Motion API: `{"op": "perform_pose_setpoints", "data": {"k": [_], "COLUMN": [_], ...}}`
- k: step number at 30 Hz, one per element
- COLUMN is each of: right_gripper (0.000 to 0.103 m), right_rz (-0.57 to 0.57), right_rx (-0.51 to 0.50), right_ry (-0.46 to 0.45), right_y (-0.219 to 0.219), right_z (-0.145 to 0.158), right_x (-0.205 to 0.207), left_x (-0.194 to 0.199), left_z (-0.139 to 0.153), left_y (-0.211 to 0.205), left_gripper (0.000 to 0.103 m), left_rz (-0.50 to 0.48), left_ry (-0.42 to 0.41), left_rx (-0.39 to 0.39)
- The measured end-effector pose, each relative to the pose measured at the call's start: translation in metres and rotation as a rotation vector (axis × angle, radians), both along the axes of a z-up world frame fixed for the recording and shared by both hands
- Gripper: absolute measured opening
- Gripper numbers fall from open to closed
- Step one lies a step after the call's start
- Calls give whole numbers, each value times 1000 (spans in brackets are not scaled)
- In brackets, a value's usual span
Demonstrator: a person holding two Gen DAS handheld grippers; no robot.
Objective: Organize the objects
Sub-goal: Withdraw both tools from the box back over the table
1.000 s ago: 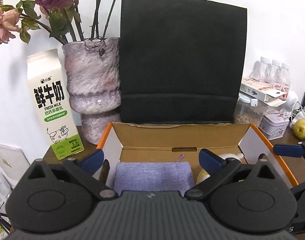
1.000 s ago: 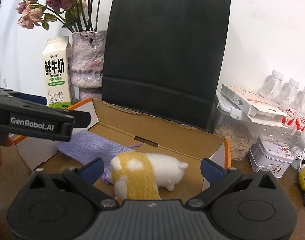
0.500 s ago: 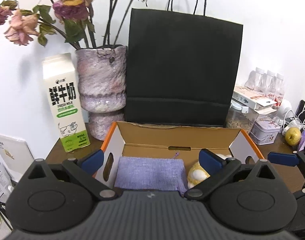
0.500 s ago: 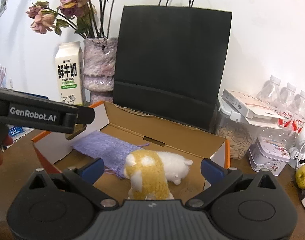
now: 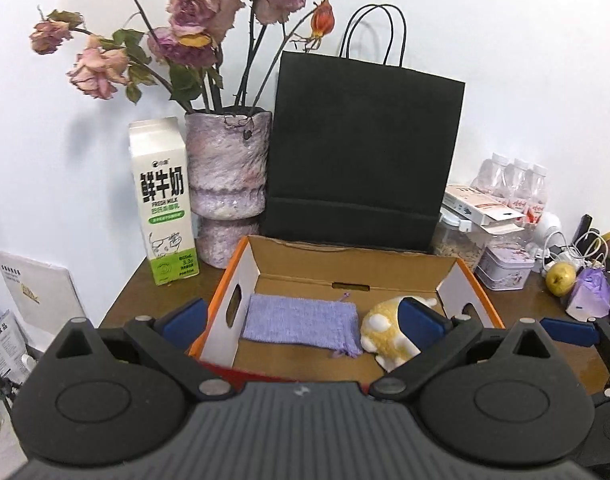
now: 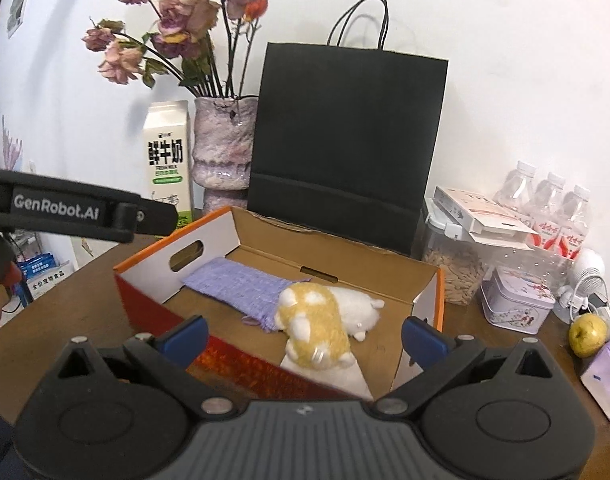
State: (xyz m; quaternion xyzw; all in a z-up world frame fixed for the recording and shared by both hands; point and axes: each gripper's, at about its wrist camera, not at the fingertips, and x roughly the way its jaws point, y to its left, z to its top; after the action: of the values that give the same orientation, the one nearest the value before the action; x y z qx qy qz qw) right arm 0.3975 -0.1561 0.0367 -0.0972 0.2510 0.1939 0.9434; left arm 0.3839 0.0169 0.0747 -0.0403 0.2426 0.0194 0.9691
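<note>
An open cardboard box (image 5: 345, 266) (image 6: 209, 232) with orange edges sits on the brown table. Inside lie a purple cloth pouch (image 5: 301, 324) (image 6: 241, 286) on the left and a yellow-and-white plush toy (image 5: 385, 330) (image 6: 317, 320) on the right. My left gripper (image 5: 303, 320) hangs open above and in front of the box, holding nothing. My right gripper (image 6: 303, 336) is open too, near the box's front wall, with the plush beyond its fingers. The left gripper's side (image 6: 77, 212) crosses the right wrist view.
Behind the box stand a black paper bag (image 5: 361, 160), a purple vase (image 5: 225, 184) of dried roses and a milk carton (image 5: 165, 204). To the right are a seed jar (image 6: 453, 268), a tin (image 6: 517, 304), water bottles (image 6: 553, 208) and a yellow-green fruit (image 6: 587, 334).
Both grippers have pulled back and risen away from the box, so more of the bag, flowers and table shows. The pouch and plush stay in the box.
</note>
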Motion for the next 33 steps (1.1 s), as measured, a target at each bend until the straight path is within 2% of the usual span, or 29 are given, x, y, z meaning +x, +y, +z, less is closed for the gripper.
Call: {"op": "perform_pose_setpoints", "data": {"k": [14, 23, 33], "right_gripper": [103, 103, 103], "right_rz": [1, 11, 17], "right_rx": [9, 21, 24], "right_ry": [-14, -7, -3], "right_y": [-6, -12, -20], "right_z": [7, -2, -17], "right_x": [-85, -129, -165], "left_x": [-86, -133, -167], "left_z": [1, -8, -23], "left_y": [11, 12, 8], "left_gripper": [103, 103, 103], "left_rz": [28, 40, 45], "left_ry": [-18, -7, -1], "left_rx": [0, 9, 21]}}
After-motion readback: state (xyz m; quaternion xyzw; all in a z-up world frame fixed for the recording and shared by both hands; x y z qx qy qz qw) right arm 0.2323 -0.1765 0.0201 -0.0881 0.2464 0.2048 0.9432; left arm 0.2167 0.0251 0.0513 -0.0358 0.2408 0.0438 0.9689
